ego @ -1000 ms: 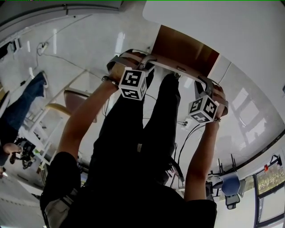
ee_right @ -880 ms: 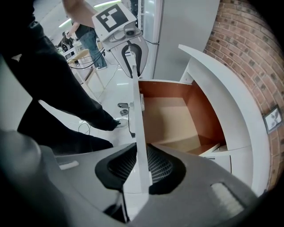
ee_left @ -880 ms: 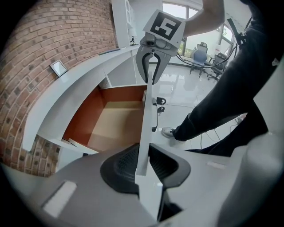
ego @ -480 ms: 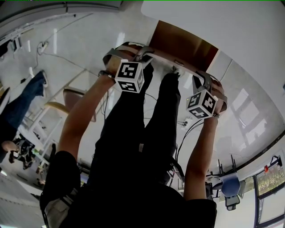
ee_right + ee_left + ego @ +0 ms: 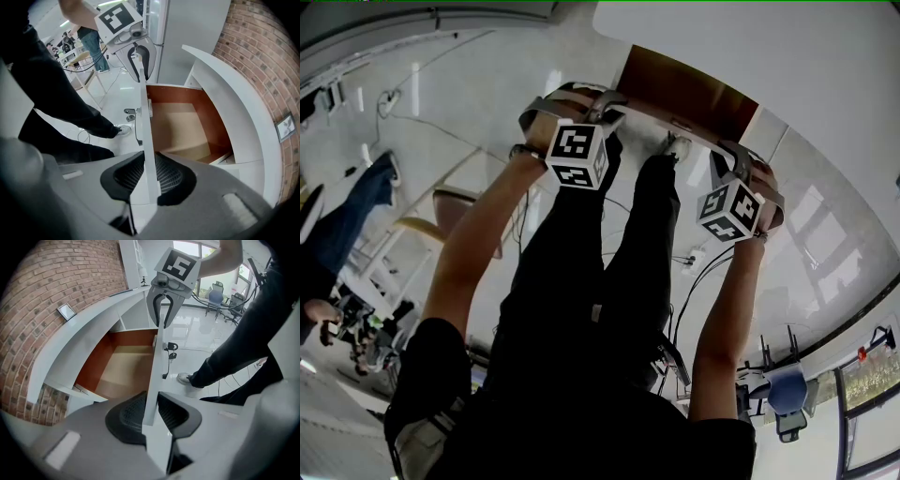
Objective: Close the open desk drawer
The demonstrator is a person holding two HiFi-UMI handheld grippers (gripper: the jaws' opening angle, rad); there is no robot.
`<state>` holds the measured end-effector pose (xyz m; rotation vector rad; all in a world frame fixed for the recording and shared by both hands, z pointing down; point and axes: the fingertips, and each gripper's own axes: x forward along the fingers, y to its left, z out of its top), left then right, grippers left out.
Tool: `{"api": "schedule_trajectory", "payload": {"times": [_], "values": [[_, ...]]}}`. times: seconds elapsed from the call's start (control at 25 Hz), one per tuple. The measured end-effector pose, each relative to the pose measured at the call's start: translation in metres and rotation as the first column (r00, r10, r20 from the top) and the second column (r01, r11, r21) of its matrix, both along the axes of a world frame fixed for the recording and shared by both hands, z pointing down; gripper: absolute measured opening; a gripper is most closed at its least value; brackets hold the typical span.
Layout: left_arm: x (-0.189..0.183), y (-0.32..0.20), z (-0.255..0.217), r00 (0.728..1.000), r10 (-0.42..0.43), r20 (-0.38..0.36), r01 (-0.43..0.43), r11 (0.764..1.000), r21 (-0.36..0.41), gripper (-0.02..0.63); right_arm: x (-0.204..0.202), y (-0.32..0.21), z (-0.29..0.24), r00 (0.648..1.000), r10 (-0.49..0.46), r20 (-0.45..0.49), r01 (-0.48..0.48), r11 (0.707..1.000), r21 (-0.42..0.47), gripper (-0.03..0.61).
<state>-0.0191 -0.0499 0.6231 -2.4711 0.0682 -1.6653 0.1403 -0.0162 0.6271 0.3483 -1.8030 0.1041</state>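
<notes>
the person is standing at the near side of a white desk, facing the drawer. the drawer is hanging open, pulled out from under the desk top toward the person's legs, with its brown walls and tan bottom showing.

the left gripper is pointing steeply down at the left end of the drawer's white front. in the left gripper view its claw is pinching the front's top edge, with one ribbed pad lying on the inner face and the other on the outer face.

the right gripper is doing the same at the right end. in the right gripper view its claw is clamping the thin top edge between both pads.

each gripper is showing in the other's view at the far end of the front, straddling that same edge: the right one and the left one.

keys are hanging from the front's outer face about midway between the two grippers. just beyond them, a shoe is resting on the glossy white floor.

a brick wall is rising behind the desk. far off to the left, another person in blue jeans is standing near some chairs.
</notes>
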Motion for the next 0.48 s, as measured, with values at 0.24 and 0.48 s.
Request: {"api": "schedule_trajectory", "payload": {"times": [0.24, 0.48], "values": [[-0.002, -0.012, 0.003, 1.000, -0.002, 0.006, 0.002, 1.000, 0.017, 0.097, -0.002, -0.012, 0.003, 1.000, 0.004, -0.006, -0.004, 1.000, 0.013, 0.077], [0.001, -0.023, 0.005, 1.000, 0.001, 0.011, -0.001, 0.999, 0.035, 0.097, 0.001, -0.023, 0.005, 1.000, 0.011, -0.006, -0.011, 1.000, 0.025, 0.078]]}}
